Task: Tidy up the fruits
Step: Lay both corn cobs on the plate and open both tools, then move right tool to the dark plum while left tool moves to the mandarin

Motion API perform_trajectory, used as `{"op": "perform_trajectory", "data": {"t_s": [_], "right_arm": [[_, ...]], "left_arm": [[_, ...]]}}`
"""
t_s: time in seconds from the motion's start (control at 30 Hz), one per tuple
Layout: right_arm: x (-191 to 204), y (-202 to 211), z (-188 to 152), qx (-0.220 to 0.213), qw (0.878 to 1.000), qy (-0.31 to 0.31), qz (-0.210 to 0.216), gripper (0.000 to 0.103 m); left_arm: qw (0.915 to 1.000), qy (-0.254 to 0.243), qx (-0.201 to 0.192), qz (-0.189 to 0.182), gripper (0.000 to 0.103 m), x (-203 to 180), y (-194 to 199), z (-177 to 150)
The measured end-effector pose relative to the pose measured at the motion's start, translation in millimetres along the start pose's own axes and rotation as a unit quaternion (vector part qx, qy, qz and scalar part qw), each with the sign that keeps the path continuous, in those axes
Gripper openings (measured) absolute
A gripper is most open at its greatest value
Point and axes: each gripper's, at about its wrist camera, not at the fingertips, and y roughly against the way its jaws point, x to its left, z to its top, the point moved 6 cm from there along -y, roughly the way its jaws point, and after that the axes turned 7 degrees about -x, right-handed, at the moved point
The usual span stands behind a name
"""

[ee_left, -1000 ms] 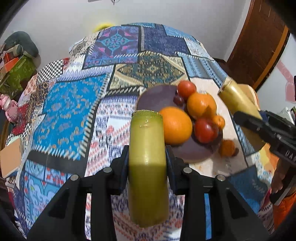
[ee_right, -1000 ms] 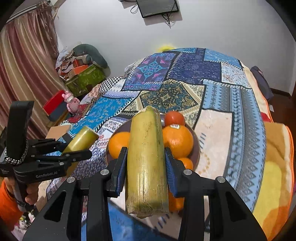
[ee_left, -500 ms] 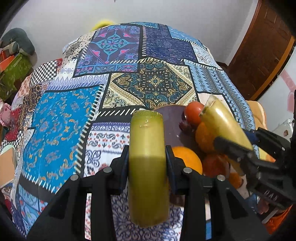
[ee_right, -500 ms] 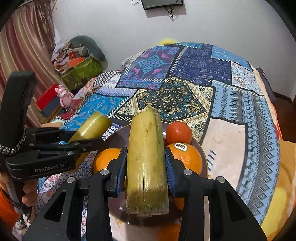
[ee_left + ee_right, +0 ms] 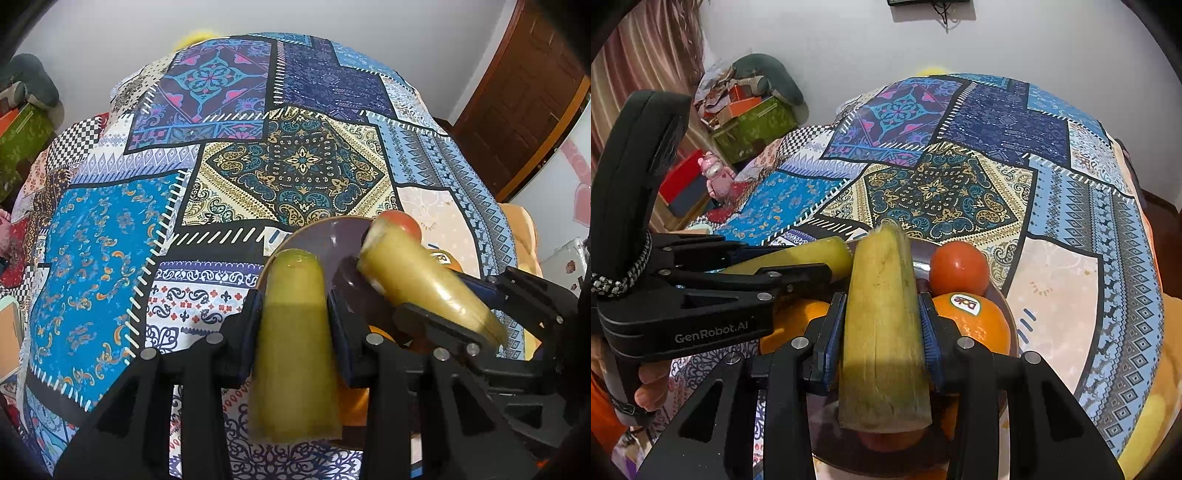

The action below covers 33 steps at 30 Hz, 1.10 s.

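My left gripper [image 5: 295, 306] is shut on a yellow-green sugarcane piece [image 5: 293, 350], held over the near edge of a dark purple plate [image 5: 325, 240]. My right gripper [image 5: 882, 325] is shut on a second sugarcane piece [image 5: 882, 332], held over the same plate [image 5: 1006, 299]. The plate holds a red tomato [image 5: 958, 267], a stickered orange [image 5: 975, 325] and another orange [image 5: 792, 325]. The right gripper [image 5: 439, 295] with its cane shows in the left wrist view; the left gripper [image 5: 827, 269] shows in the right wrist view, its cane tip beside mine.
A patchwork cloth [image 5: 295, 166] covers the bed-like surface. Boxes and a green bin [image 5: 753, 122] stand by the wall at left, with a pink toy [image 5: 716, 177]. A wooden door [image 5: 517, 99] is at right.
Both grippers have moved forward and toward each other over the plate, each still holding its cane piece. The two cane tips now sit close together above the fruit.
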Motion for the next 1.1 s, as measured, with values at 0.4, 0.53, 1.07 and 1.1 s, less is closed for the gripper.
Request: {"op": "perform_trajectory", "data": {"t_s": [0.4,0.53,1.07,1.1], "right_arm": [[2.8,10.8,7.4,-0.006,1.0,0.006,0.003,0.028],[1.5,28.5,6.8,-0.017,1.0,0.006,0.0,0.029],[-34.0,130.0,-28.7,-0.071,0.996,-0.027,-0.046,0.053],[-34.4,132.7,-34.3,-0.068,0.996,-0.029,-0.047,0.053]], "left_arm": [[0.9999,-0.01,-0.007,0.002,0.038,-1.8,15.3,1.9],[0.9992,-0.03,-0.023,0.016,0.039,-8.5,33.4,0.3],[0.9916,-0.05,-0.111,0.044,0.082,-41.5,128.4,-41.2],[0.9918,-0.048,-0.11,0.044,0.083,-43.6,129.7,-45.7]]}}
